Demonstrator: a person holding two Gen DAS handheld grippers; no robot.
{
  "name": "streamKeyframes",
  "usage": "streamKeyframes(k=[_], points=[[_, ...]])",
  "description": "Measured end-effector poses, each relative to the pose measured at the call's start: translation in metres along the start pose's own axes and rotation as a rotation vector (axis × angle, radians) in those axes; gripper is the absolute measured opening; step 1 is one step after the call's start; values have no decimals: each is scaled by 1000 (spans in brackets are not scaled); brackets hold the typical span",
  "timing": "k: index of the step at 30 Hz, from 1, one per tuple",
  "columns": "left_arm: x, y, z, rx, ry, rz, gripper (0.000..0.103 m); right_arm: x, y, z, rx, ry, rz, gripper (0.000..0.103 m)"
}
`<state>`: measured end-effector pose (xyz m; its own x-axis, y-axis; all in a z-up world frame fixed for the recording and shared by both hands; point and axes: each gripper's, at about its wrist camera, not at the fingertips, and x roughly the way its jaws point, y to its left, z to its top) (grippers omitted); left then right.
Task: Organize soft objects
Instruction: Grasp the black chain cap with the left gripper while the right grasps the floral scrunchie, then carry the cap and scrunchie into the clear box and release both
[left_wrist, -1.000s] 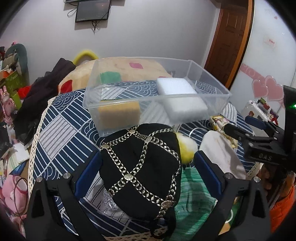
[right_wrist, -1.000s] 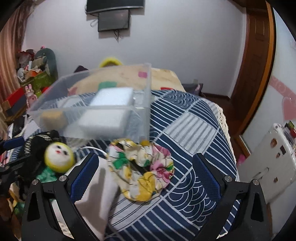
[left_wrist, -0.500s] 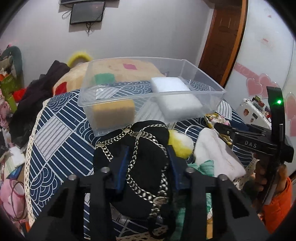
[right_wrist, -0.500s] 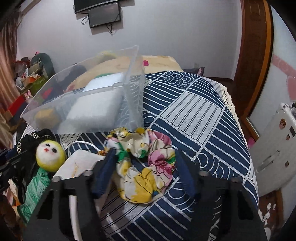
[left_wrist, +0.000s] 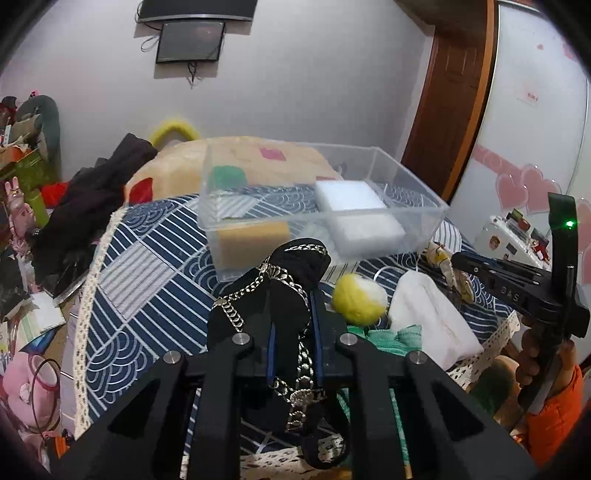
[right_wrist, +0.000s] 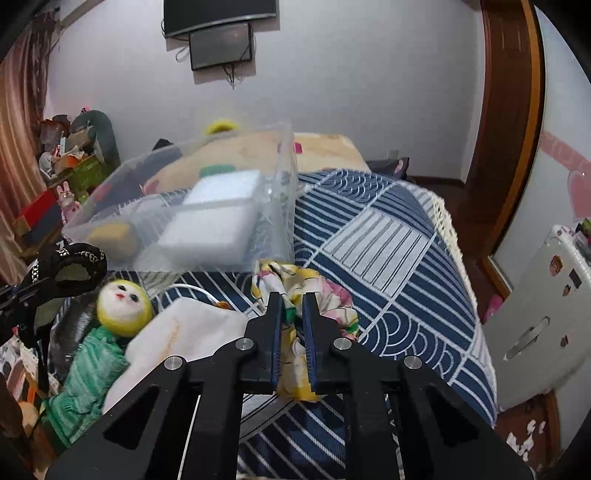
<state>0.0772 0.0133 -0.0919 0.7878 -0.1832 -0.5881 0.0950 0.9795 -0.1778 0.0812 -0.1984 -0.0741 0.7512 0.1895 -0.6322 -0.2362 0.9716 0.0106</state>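
Left gripper (left_wrist: 293, 295) clamped on a black fabric pouch with silver chain lattice (left_wrist: 291, 280), which bunches up between the blue-lined fingers and droops below them; right gripper (right_wrist: 293, 299) clamped on a floral fabric scrunchie in yellow, pink and green (right_wrist: 314, 288), pinched at its middle. Both items sit at the near edge of a navy and white patterned bedspread (right_wrist: 388, 251); just beyond them stands a clear plastic storage bin (left_wrist: 406, 192) holding a white foam block (left_wrist: 351, 195), a tan sponge (left_wrist: 255, 236) and a green sponge (left_wrist: 227, 177). Between the grippers lie a yellow-headed doll in green knit (right_wrist: 122, 306) and a white folded cloth (right_wrist: 184, 332). Legible marking: "DAS" on the right gripper body in the left wrist view; other labels unreadable.
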Motion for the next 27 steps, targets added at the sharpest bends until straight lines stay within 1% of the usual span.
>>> streamKeyframes(k=[10,13,14,15,16,17,18,20,25,26,27], points=[[-36,-3,16,12,-102,10,14,-31,4,13,-37,-106,12,10],[-44,-5,20,21,-127,16,14,-29,3,13,-38,-95,17,10],[-47,-6,22,25,-138,22,14,-27,4,13,-28,-81,16,14],[-47,-7,24,26,-144,26,14,-22,1,12,-16,-63,17,26],[-49,-6,26,24,-151,28,14,-14,-2,11,-7,-42,17,34],[-51,-5,28,19,-158,28,14,-11,-4,9,-1,-34,7,51],[-52,-5,30,16,-164,29,14,-7,-6,7,5,-26,-9,59],[-53,-3,33,14,-172,34,14,7,-10,4,6,3,-24,59],[-50,1,38,4,-176,41,14,43,-17,-5,19,110,-33,59],[-50,2,38,4,-178,45,14,49,-18,-7,23,127,-27,56],[-49,3,39,2,-180,48,14,51,-20,-10,24,127,-29,48]])
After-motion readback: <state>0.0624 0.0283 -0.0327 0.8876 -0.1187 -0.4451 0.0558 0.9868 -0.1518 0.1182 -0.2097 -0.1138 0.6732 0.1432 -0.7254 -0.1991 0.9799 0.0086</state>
